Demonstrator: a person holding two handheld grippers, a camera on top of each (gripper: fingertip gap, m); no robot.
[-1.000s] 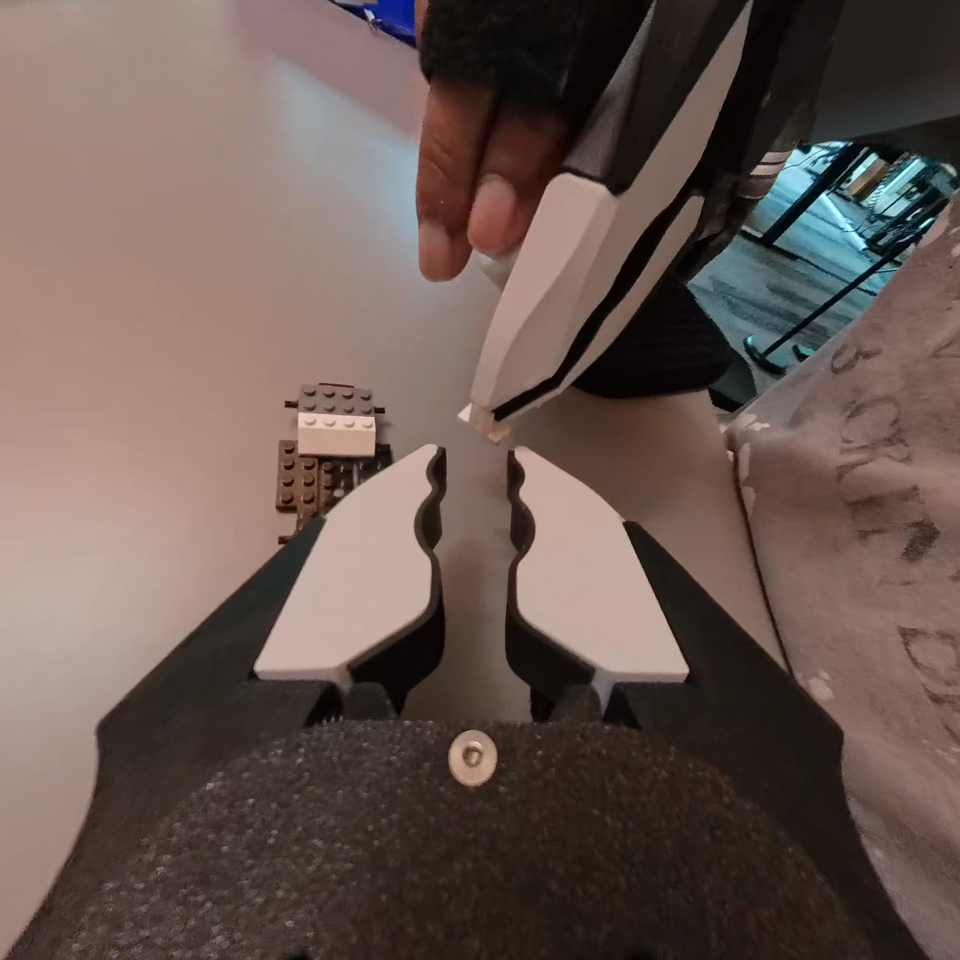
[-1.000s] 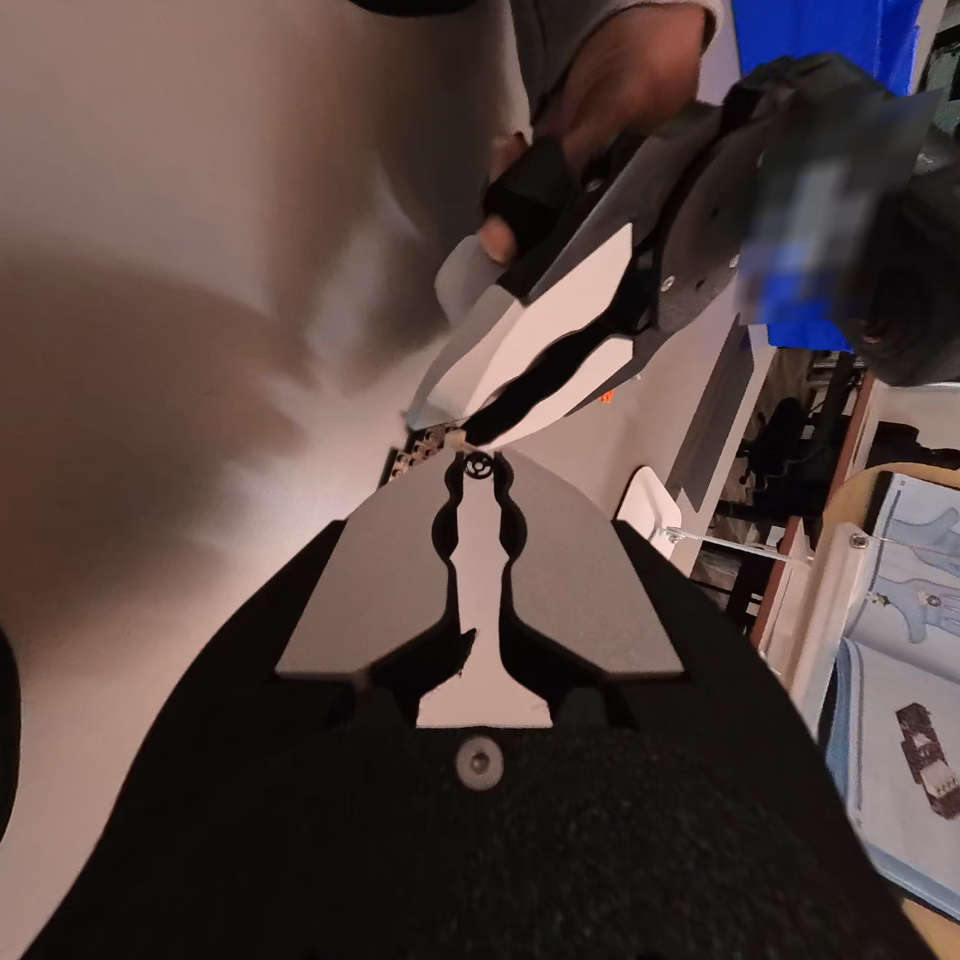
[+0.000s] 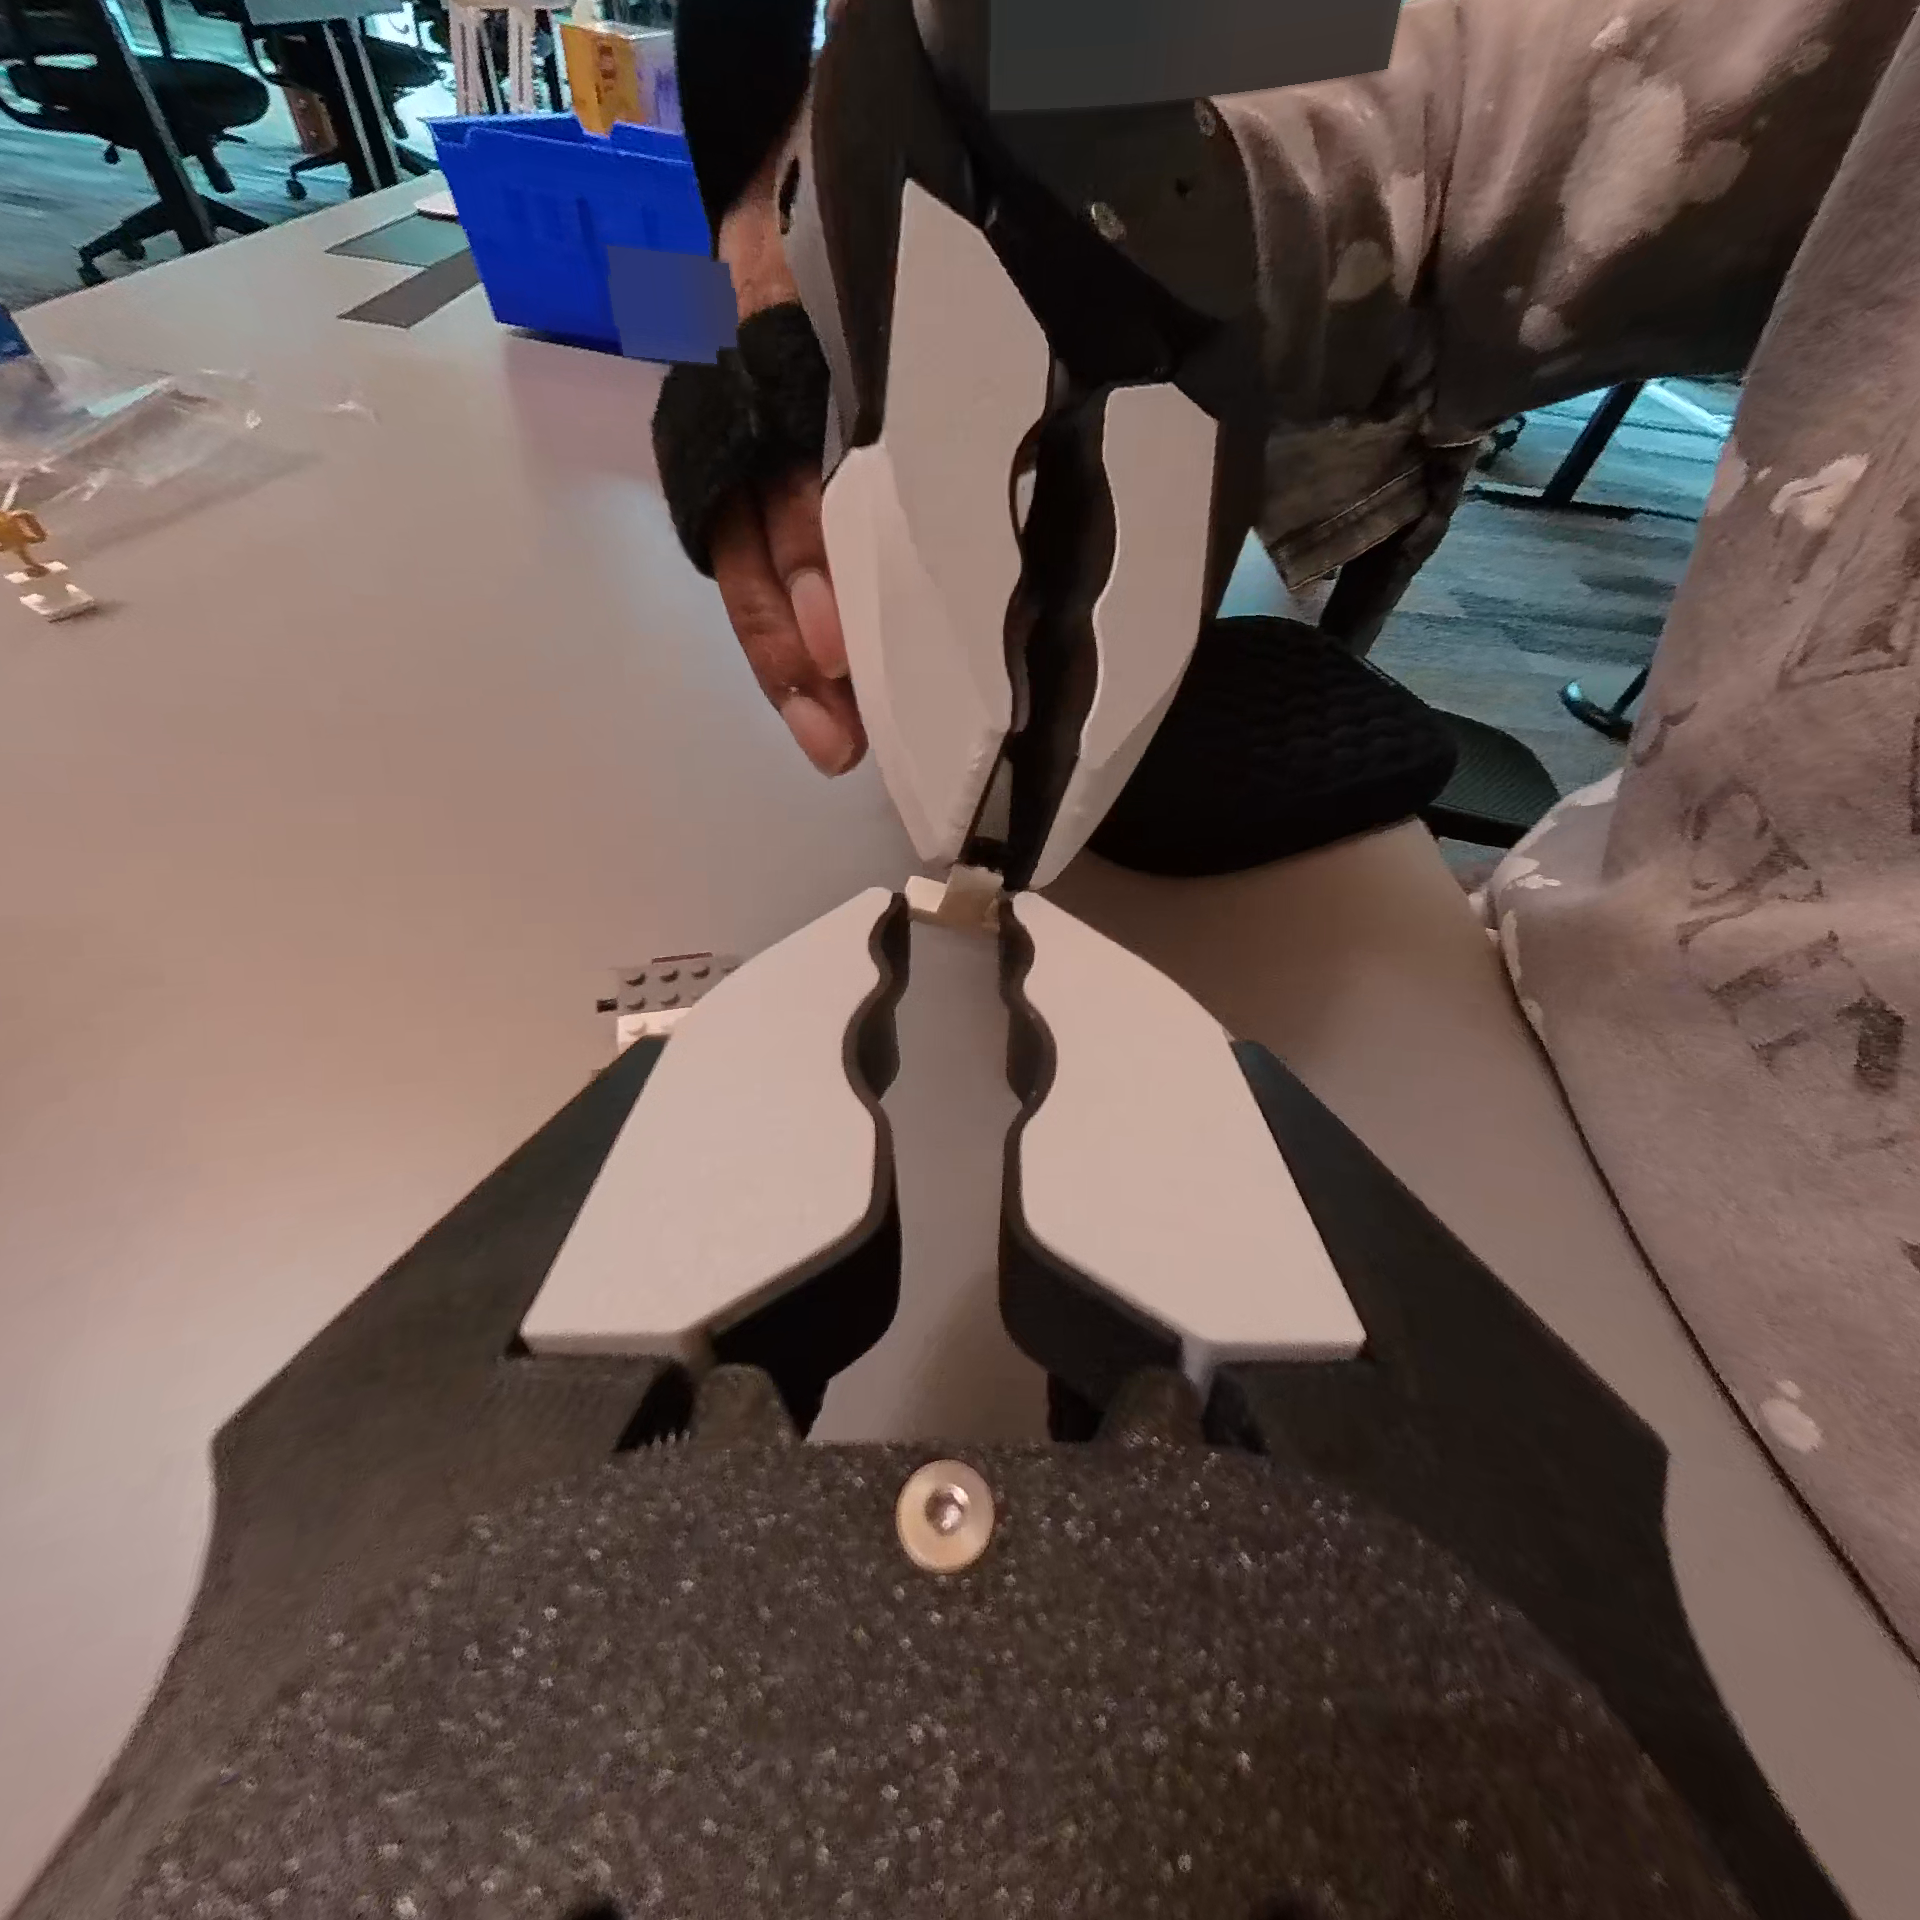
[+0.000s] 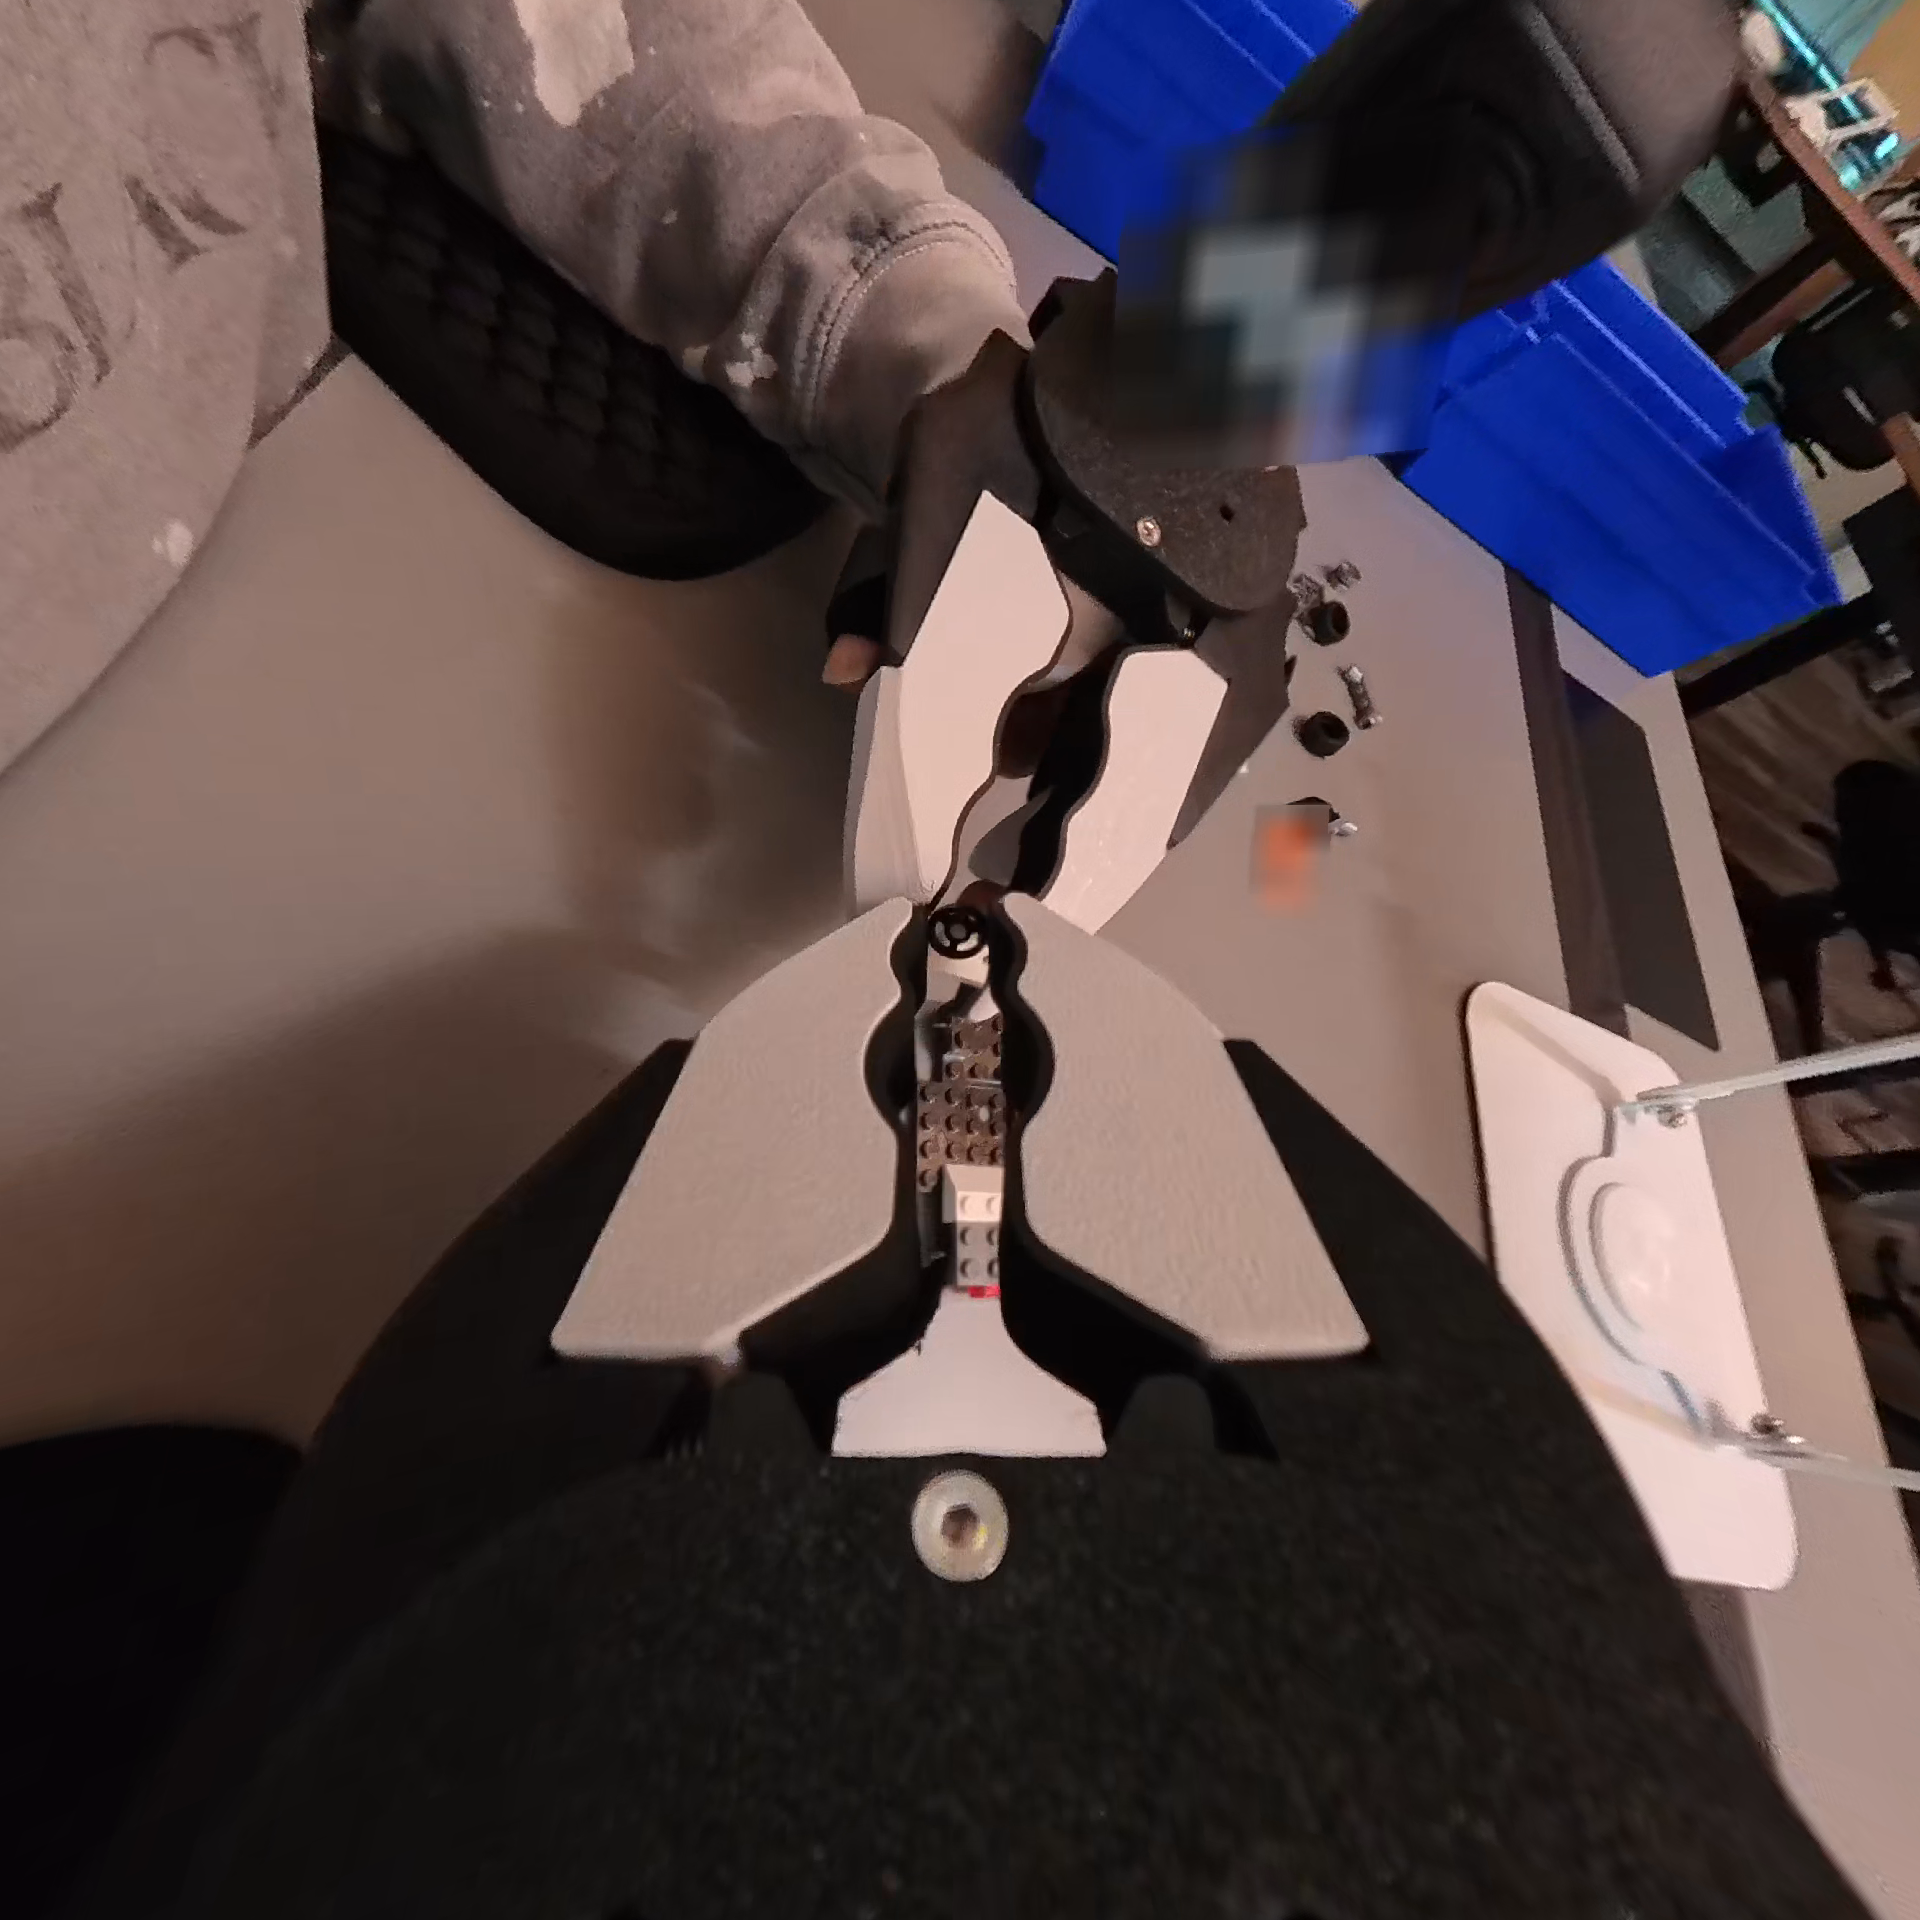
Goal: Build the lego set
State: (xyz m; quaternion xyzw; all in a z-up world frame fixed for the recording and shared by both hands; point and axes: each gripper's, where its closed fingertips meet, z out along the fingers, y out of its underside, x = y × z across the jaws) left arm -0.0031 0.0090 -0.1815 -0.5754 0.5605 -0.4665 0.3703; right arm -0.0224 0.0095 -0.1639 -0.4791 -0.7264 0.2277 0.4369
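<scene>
My right gripper (image 4: 958,925) is shut on a small piece with a black steering wheel (image 4: 956,930). In the left wrist view the right gripper (image 3: 992,862) points down from above, and the piece's white base (image 3: 951,899) sticks out below its tips. My left gripper (image 3: 953,906) meets it tip to tip, with its jaws narrowed onto that white base. The left gripper also shows in the right wrist view (image 4: 971,888). The dark grey and white lego assembly (image 4: 966,1122) lies on the table below, seen through my right fingers. In the left wrist view the assembly (image 3: 665,982) is half hidden.
Blue bins (image 3: 561,218) stand at the back of the grey table (image 3: 312,831). A clear bag (image 3: 135,416) and small loose pieces (image 3: 47,592) lie far left. Black tyres (image 4: 1325,727) and a white stand base (image 4: 1621,1247) are at the right. The person's grey sleeve (image 4: 779,208) is close. My two grippers' fingertips are within a few centimetres of each other.
Both grippers have lifted and turned, so the views now show the room. The right gripper has swung more upright, and the left jaws have narrowed onto the white base it holds.
</scene>
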